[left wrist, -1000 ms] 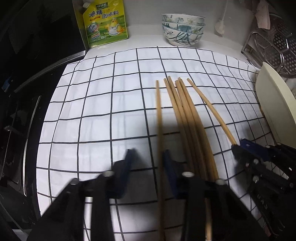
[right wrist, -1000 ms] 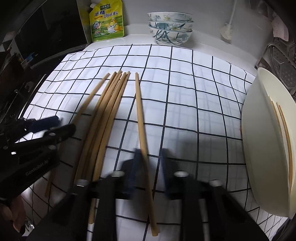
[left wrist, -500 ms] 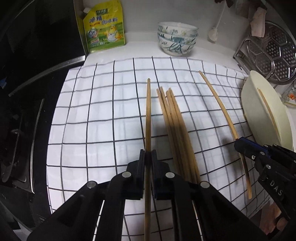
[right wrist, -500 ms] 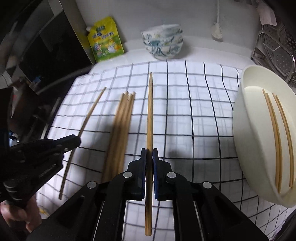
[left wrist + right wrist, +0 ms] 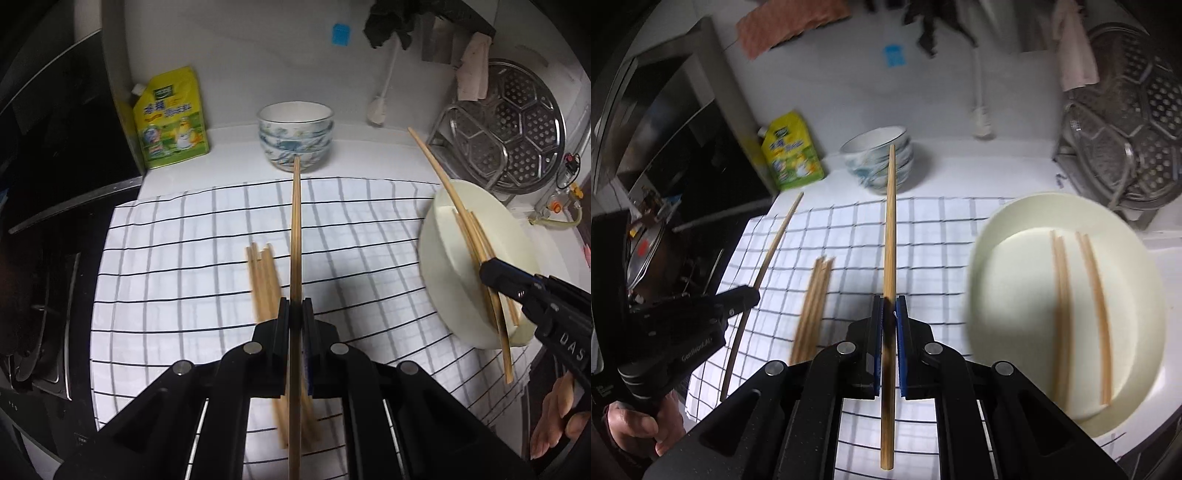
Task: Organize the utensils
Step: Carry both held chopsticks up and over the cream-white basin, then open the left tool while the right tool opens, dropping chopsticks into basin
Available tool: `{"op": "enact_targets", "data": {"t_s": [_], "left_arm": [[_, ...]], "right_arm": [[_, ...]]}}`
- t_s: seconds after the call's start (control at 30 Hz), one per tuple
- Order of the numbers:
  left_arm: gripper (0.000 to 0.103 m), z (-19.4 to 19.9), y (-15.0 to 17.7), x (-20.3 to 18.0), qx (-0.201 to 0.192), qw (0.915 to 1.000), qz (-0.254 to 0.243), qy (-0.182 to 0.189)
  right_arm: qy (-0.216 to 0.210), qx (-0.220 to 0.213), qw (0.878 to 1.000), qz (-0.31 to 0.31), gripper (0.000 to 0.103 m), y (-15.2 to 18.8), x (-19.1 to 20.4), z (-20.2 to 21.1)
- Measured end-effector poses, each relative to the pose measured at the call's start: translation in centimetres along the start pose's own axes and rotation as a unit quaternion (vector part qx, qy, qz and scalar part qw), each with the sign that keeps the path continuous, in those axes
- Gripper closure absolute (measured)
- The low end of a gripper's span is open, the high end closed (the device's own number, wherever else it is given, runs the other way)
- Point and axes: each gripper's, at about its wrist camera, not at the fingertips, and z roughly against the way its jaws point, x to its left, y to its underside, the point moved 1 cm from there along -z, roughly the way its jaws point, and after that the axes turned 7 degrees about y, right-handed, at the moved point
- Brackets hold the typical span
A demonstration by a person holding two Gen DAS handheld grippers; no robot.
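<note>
Left gripper (image 5: 294, 314) clamps one long wooden chopstick (image 5: 295, 236); right gripper (image 5: 889, 314) pinches another chopstick (image 5: 889, 236). Both sticks lifted above the checked white cloth (image 5: 184, 258). Loose chopstick bundle (image 5: 814, 302) lies beneath; round cream dish (image 5: 1015, 229) far right holds more.

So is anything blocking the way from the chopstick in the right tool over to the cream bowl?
Nothing visible. The right tool is shut on one chopstick, lifted above the checked cloth. The cream bowl lies to its right, open side up, holding only a few chopsticks already laid in it.
</note>
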Motion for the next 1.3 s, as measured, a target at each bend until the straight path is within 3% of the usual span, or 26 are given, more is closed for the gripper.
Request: {"op": "enact_targets", "data": {"t_s": [0.17, 0.47, 0.73, 1.03, 1.3], "left_arm": [[0.096, -0.4, -0.8, -3.8, 0.001, 0.9995, -0.028, 0.013], [0.096, -2.2, -2.7, -11.0, 0.000, 0.9973, -0.055, 0.048], [0.096, -5.6, -4.7, -18.1, 0.009, 0.9940, -0.086, 0.067], [0.096, -10.8, -5.5, -23.4, 0.045, 0.9907, -0.100, 0.080], [0.096, -14.3, -4.5, -24.6, 0.080, 0.9893, -0.102, 0.066]], "right_arm": [[0.017, -0.017, 0.999, -0.036, 0.096, -0.4, -4.6, 1.3], [0.036, -0.010, 0.995, -0.088, 0.096, 1.2, -13.0, 2.1], [0.038, 0.004, 0.993, -0.116, 0.096, 1.8, -18.7, 0.5], [0.030, 0.042, 0.991, -0.122, 0.096, 2.5, -21.6, -3.1], [0.022, 0.071, 0.989, -0.126, 0.096, 3.4, -23.0, -5.3]]}}
